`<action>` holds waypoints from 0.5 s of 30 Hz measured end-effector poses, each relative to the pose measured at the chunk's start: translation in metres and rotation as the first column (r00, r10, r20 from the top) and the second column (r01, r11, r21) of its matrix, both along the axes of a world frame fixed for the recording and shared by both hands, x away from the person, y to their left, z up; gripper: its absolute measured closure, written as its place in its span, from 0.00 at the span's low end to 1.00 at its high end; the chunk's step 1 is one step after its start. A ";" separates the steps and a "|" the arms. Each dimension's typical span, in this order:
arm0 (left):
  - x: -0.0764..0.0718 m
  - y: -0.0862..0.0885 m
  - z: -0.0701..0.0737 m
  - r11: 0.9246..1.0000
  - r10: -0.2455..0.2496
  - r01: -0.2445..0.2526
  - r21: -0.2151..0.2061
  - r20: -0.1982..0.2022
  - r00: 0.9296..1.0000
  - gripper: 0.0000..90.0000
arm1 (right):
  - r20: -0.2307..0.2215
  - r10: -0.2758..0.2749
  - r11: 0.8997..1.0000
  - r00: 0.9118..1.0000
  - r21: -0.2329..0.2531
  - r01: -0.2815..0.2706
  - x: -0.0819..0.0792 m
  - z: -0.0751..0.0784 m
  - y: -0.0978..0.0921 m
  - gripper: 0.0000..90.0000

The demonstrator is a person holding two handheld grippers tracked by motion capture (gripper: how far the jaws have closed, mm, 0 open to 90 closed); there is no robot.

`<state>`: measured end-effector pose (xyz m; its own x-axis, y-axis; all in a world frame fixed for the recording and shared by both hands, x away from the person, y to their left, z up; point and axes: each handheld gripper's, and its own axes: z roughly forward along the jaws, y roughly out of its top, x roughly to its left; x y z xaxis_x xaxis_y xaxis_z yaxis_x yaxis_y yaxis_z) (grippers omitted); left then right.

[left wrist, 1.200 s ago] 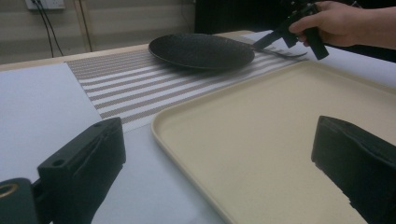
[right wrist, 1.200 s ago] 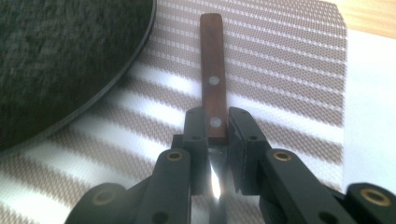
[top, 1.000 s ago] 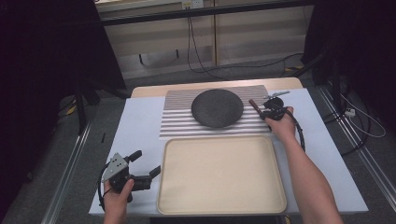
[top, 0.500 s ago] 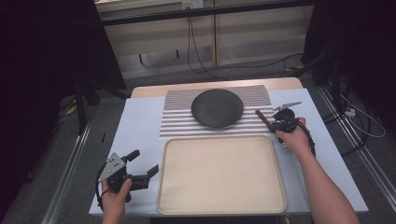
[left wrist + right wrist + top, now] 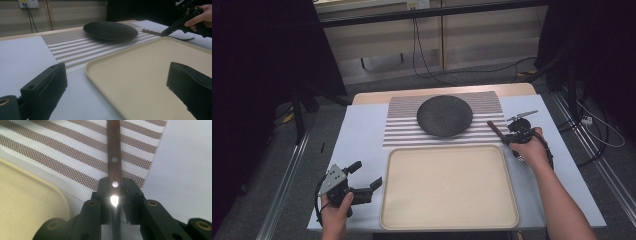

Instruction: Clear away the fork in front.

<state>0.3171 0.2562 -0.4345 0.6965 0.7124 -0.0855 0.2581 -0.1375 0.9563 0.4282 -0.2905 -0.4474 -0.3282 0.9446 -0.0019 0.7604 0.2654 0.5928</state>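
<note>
Clamping a wooden-handled fork near its lower rivet, the right gripper sat at the right of the high view, with the handle angled over the corner of the striped placemat beside the black plate. The left gripper rested at lower left, jaws spread and empty, next to the beige tray.
</note>
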 end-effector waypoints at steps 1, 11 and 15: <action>0.000 0.000 0.000 1.000 -0.001 0.001 0.001 0.000 1.000 0.04 | -0.009 0.001 1.000 1.000 0.001 -0.001 0.001 0.000 0.000 0.86; 0.001 0.001 0.000 1.000 -0.006 0.006 0.012 0.001 1.000 0.04 | -0.052 -0.003 0.997 0.999 -0.074 -0.001 0.007 0.004 0.010 0.87; 0.002 0.000 0.000 1.000 -0.009 0.009 0.012 0.002 1.000 0.04 | -0.094 -0.014 0.995 0.996 -0.098 0.005 0.012 0.007 0.014 0.87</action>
<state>0.3186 0.2563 -0.4348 0.7028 0.7074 -0.0756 0.2551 -0.1515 0.9550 0.4399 -0.2766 -0.4408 -0.3224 0.9444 -0.0641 0.8143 0.3113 0.4900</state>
